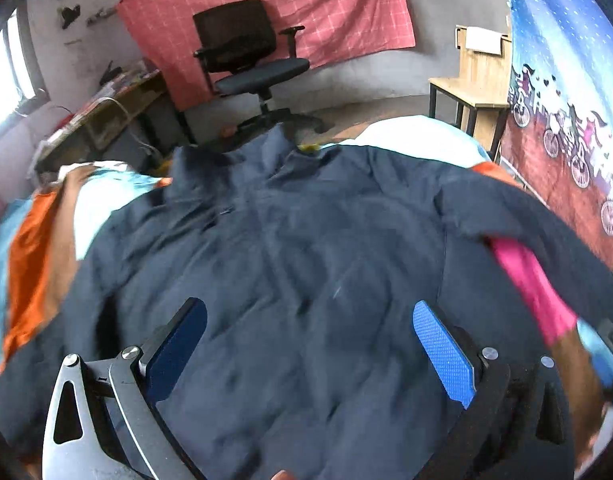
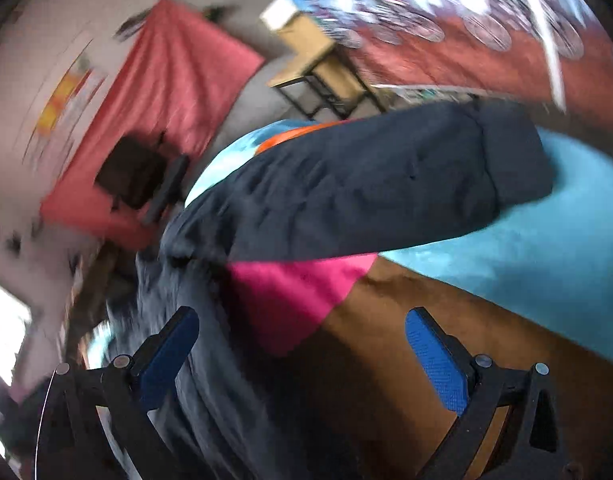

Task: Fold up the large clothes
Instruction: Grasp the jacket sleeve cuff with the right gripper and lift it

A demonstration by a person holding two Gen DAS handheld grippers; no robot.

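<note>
A large dark navy jacket point(image 1: 290, 248) lies spread front-up on the bed, collar at the far end. My left gripper point(image 1: 310, 332) is open and empty, hovering over the jacket's lower body. The jacket's right sleeve point(image 2: 386, 184) lies stretched out to the side over the bedcover. My right gripper point(image 2: 302, 344) is open and empty above the jacket's right edge, where a pink patch of the bedcover point(image 2: 290, 296) shows. The right wrist view is blurred by motion. The right gripper's body shows at the right edge of the left wrist view point(image 1: 610, 356).
The bed has a patchwork cover of turquoise point(image 2: 526, 248), brown, orange point(image 1: 30, 248) and white. A black office chair point(image 1: 250, 60) stands beyond the bed. A cluttered desk point(image 1: 102, 108) is at the far left, a wooden table point(image 1: 470, 88) at the far right, a printed curtain point(image 1: 566, 100) along the right.
</note>
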